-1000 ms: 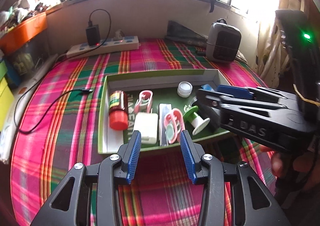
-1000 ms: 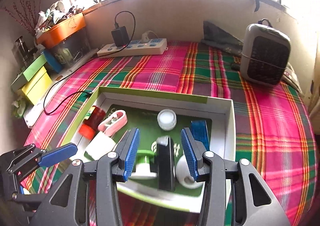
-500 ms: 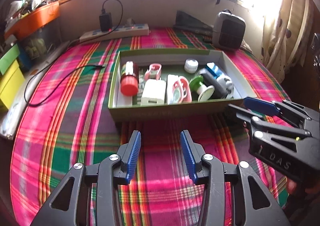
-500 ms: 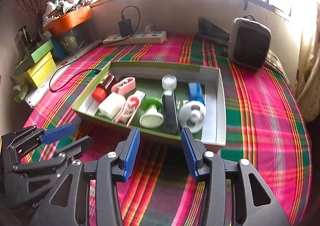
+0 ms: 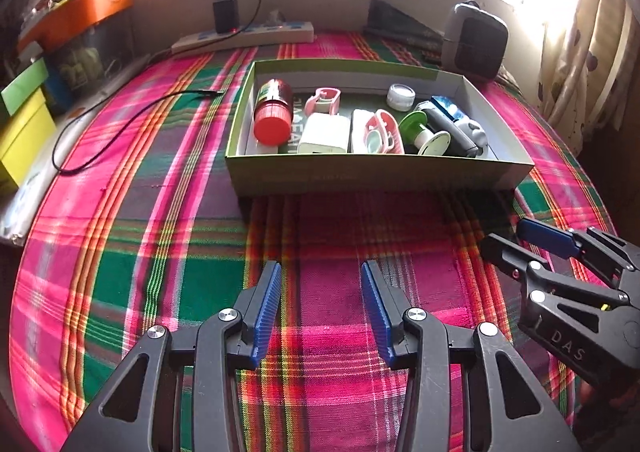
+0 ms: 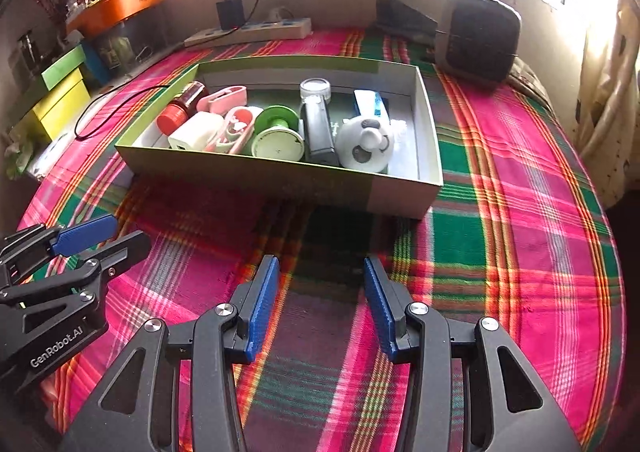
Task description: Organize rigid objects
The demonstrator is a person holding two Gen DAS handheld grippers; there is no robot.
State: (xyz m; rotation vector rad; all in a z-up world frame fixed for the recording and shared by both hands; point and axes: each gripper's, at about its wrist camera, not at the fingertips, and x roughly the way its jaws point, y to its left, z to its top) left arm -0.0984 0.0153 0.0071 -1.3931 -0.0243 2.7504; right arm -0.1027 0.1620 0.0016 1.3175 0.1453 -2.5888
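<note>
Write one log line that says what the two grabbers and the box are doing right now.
left gripper: open, empty, over cloth | right gripper: open, empty, over cloth | box: on plaid cloth, items inside

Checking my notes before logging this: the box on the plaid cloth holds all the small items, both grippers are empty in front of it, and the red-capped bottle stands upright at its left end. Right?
Not quite. The red-capped bottle lies on its side at the left end of the box, cap toward the camera, as the left wrist view shows. The rest holds: the left gripper and right gripper are empty.
</note>
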